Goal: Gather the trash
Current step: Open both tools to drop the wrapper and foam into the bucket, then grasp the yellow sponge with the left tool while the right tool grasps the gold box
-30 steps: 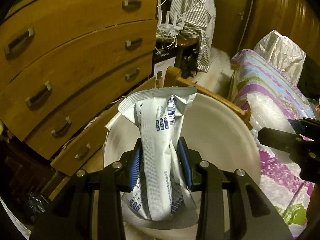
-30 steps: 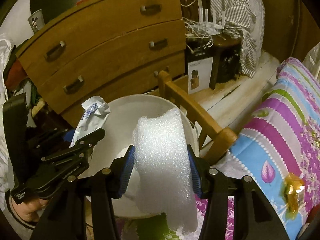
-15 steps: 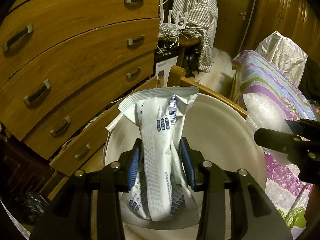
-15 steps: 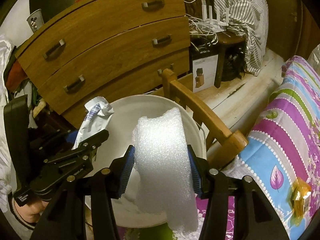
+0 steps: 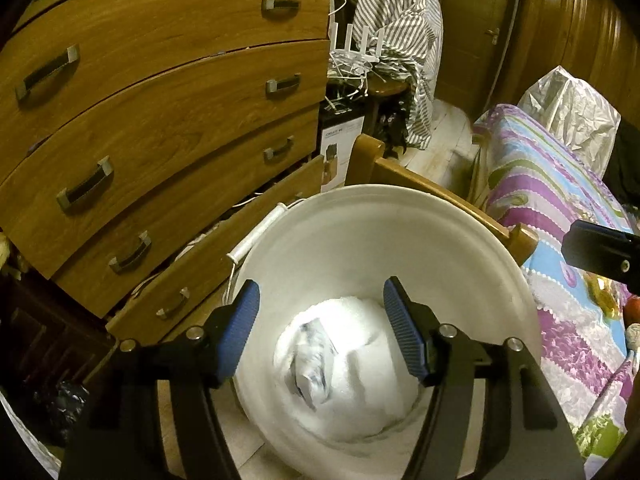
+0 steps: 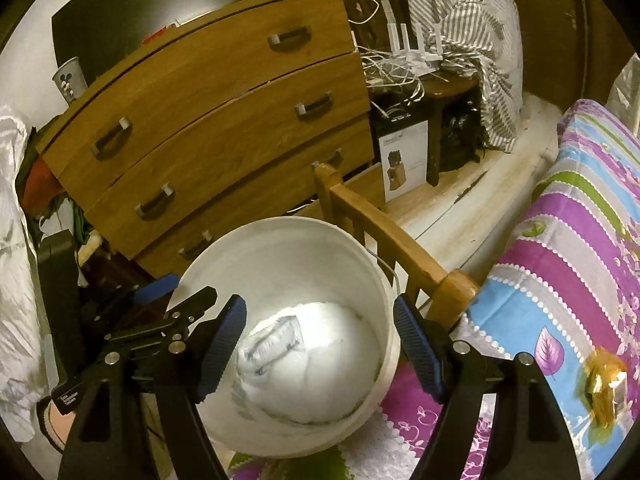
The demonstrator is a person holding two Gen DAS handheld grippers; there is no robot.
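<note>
Both pieces of rubbish were in: the crumpled white wrapper with blue print point(image 5: 310, 354) lay at the bottom of the round white plastic bucket point(image 5: 400, 216), on top of the white bubbly foam sheet point(image 5: 360, 384) that filled the bucket's floor. This looked like the drop-off step of the collecting, just finishing.

The left gripper point(image 5: 320, 326) hung over the bucket's mouth, its blue-padded jaws opening with nothing between them but the view down onto the trash. The right gripper point(image 6: 318, 346) stood beside it over the same bucket, jaws likewise opening and bare.

A second before, things were otherwise: the left jaws were clenched on the upright wrapper and the right jaws on the upright foam sheet, both held above the bucket. Now each had let go and both pieces had fallen inside.

To my eye the next move called for lifting both grippers clear of the bucket and seeking more litter. The crinkled amber sweet wrapper point(image 6: 604, 388) on the striped flowery bedspread point(image 6: 560, 280), to the right of the bucket, seemed a likely candidate, nearest the right gripper.
</note>
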